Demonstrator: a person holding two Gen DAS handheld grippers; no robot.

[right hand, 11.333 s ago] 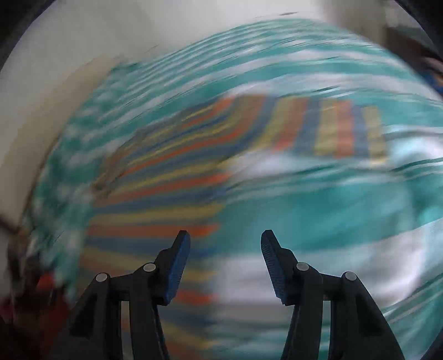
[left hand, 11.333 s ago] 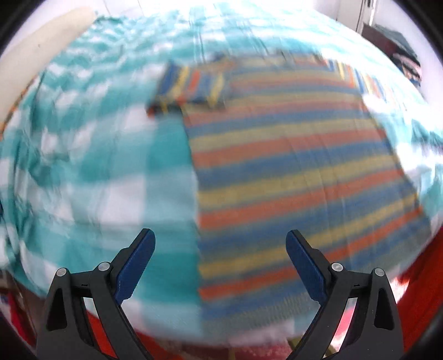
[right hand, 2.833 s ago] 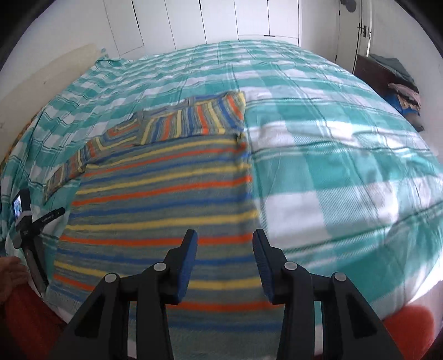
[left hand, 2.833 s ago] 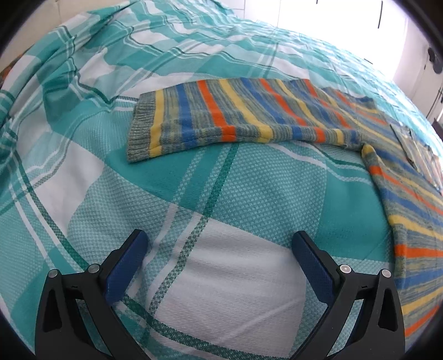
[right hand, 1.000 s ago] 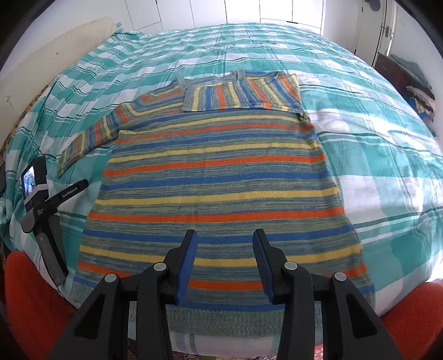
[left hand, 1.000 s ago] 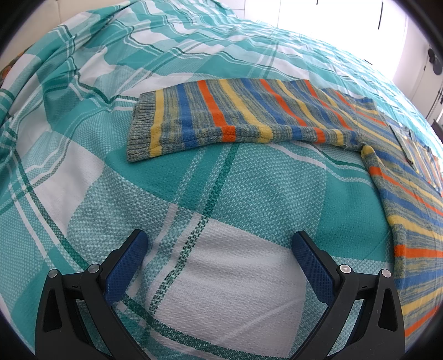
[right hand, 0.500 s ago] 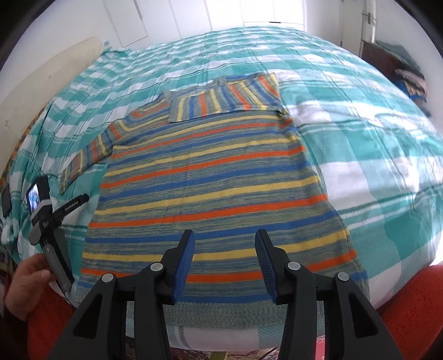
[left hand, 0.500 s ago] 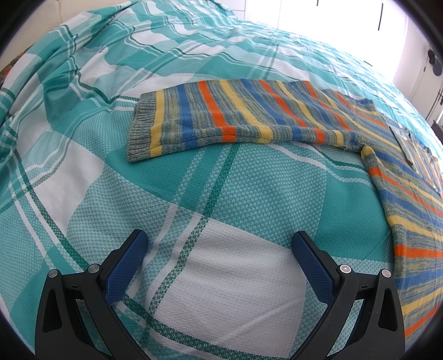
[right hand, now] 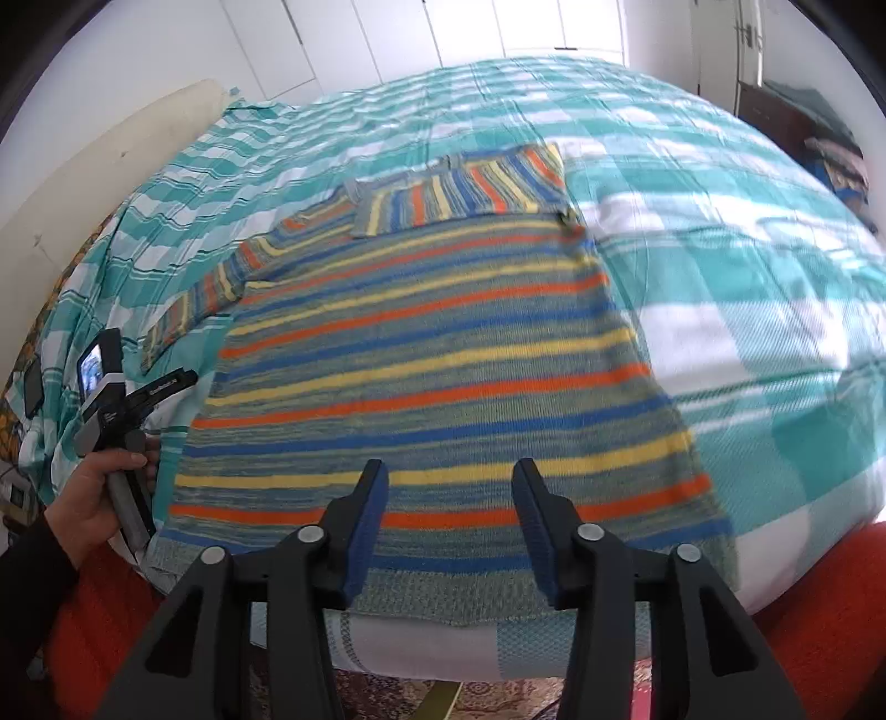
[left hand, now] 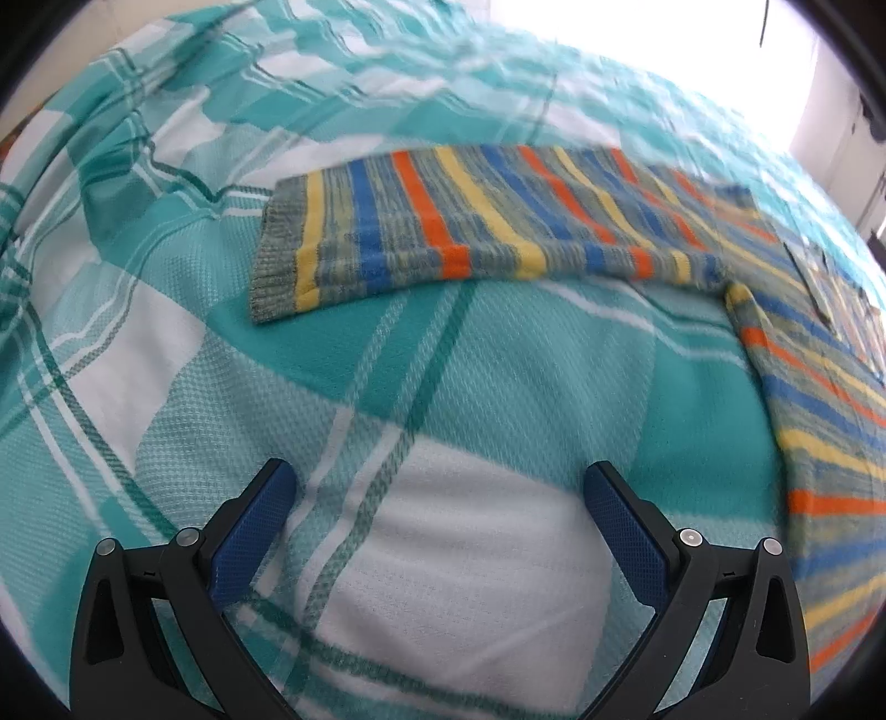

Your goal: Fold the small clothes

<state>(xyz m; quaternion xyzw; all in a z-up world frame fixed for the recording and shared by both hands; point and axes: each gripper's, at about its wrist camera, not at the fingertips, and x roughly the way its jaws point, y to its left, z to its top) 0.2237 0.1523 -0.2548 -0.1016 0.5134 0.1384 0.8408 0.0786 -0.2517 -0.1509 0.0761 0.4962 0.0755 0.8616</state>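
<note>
Right gripper (right hand: 448,498) jaws opening, nothing between them — hovering over the hem of the striped sweater (right hand: 443,354), which lies flat on the teal plaid bedspread (right hand: 720,288). Left gripper (left hand: 437,498) spread wide, empty, over bare bedspread; outstretched sleeve (left hand: 470,232) at 12 o'clock, sweater body at 3.

Striped sweater (right hand: 432,354) on checked bed (right hand: 720,266)

teal plaid bedspread (right hand: 720,232), white cupboards (right hand: 443,33)
</note>
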